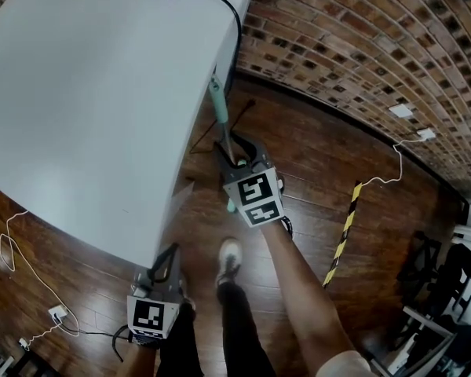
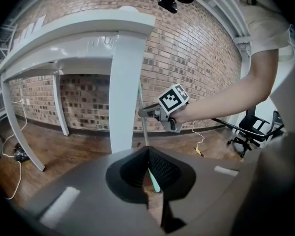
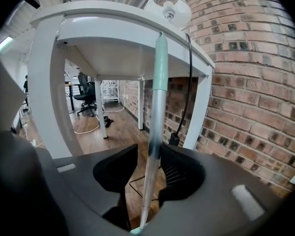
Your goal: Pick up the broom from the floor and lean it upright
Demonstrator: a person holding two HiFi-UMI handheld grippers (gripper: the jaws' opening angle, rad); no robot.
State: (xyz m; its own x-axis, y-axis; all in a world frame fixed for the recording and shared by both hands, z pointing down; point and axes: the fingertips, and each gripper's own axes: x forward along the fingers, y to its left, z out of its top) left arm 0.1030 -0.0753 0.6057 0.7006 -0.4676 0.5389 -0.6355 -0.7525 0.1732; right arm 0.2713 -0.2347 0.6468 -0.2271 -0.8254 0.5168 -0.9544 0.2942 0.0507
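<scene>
We judge the task nearly done. The broom (image 3: 157,97) is off the floor (image 1: 314,171) and stands close to upright, its pale green grip up against the near edge of the white table (image 1: 102,93), just left of the brick wall (image 1: 361,38). The right gripper (image 3: 155,154) has its jaws closed on the shaft partway up, so we cannot say the broom would stand by itself. From the head view, that gripper hides the broom's lower end, so we cannot tell whether it sits firmly on the boards. The left gripper (image 2: 147,154) hangs low at the near left, well apart from the broom, with its jaw tips brought together on nothing. What seems left is to settle the foot, let the grip rest on the table edge, and open the right jaws.
</scene>
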